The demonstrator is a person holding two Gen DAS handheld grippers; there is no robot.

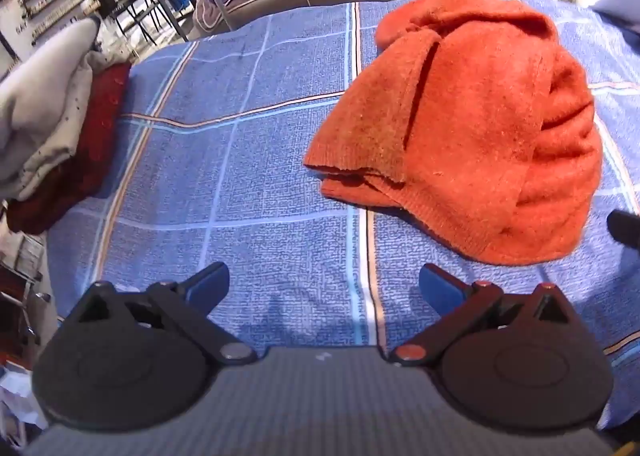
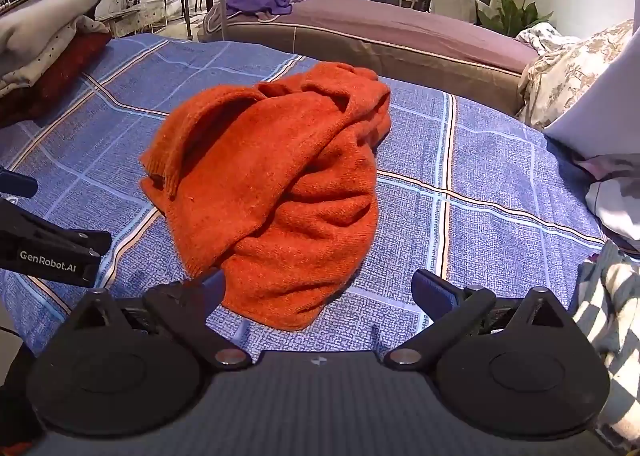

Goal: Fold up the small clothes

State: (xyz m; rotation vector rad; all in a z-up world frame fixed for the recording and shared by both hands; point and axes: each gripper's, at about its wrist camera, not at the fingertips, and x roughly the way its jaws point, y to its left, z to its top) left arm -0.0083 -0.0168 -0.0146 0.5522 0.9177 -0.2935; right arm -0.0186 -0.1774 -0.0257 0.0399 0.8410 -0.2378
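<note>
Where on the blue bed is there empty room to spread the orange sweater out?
The blue checked blanket lies bare between the crumpled orange sweater and the stacked clothes, and on the sweater's other side. The far right edge is crowded with pillows and bedding.

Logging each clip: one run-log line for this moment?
stage: pre-grasp | orange sweater: crumpled on blue plaid bedspread | left gripper: open, empty | right gripper: open, empty

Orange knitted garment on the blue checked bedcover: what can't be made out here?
- Orange knitted garment: crumpled in both views, its own folds hide sleeves and neckline.
- Grey and dark red folded pile: cut by the left wrist view's edge.
- Checked cloth: cut by the right wrist view's edge.
</note>
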